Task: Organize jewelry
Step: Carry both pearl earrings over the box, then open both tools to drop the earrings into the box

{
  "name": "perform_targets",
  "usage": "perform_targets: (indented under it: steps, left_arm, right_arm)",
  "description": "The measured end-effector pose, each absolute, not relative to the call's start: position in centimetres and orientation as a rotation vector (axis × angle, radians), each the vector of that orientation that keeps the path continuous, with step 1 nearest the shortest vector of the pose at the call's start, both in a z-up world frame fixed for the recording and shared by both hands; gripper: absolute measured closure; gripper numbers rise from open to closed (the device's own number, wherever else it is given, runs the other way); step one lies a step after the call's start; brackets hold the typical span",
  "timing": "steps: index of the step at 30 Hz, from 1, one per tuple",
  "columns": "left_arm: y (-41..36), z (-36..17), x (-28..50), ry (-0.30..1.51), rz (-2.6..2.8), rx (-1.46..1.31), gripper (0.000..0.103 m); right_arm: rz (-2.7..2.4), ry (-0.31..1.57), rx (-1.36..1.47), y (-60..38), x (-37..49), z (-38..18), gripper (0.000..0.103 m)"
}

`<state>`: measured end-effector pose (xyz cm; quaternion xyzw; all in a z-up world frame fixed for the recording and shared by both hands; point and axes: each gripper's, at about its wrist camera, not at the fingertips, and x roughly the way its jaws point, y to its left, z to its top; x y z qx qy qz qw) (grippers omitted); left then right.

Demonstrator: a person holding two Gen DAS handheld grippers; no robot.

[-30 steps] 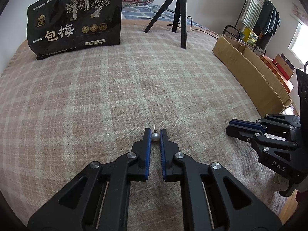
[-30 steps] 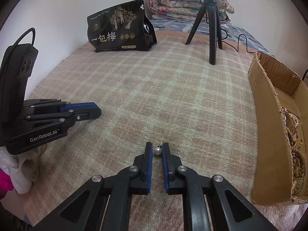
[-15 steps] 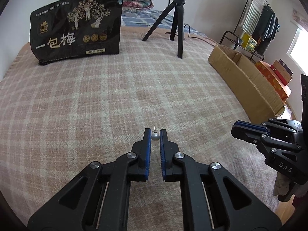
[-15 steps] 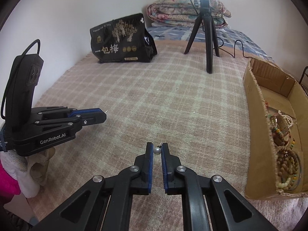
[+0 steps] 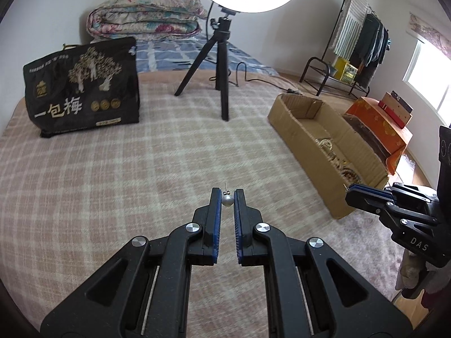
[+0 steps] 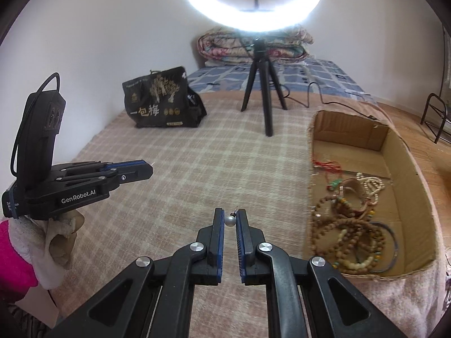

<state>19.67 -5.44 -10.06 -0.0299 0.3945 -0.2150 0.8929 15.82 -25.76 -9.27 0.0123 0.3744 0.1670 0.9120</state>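
- The left gripper [image 5: 227,197] pinches a pearl earring [image 5: 227,200] between its fingers [image 5: 216,214], above the checked blanket [image 5: 141,169].
- The right gripper [image 6: 230,217] pinches a second pearl earring [image 6: 230,220], just left of the cardboard box [image 6: 406,152] holding bead bracelets [image 6: 346,231].

Pink-and-cream plaid blanket [image 5: 112,169], black bag [image 5: 81,87] with gold trees, brown cardboard box [image 6: 406,169], silver-white pearl earrings [image 5: 227,200].
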Motion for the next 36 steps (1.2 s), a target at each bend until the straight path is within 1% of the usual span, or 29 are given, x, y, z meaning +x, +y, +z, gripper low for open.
perform_targets:
  steps: [21, 28, 36]
  left_arm:
    - [-15.4, -5.9, 24.3, 0.758, -0.572, -0.035, 0.096]
    - [-18.5, -5.2, 25.7, 0.746, -0.598, -0.024, 0.096]
    - [-21.8, -5.6, 27.5, 0.757, -0.616, -0.012, 0.096]
  right_arm:
    - [0.175, 0.697, 0.05, -35.4, 16.5, -5.8, 0.097]
    - [0.151, 0.697, 0.044, -37.1, 17.6, -5.8, 0.097]
    - [0.132, 0.715, 0.048, -38.6, 19.4, -6.7, 0.097]
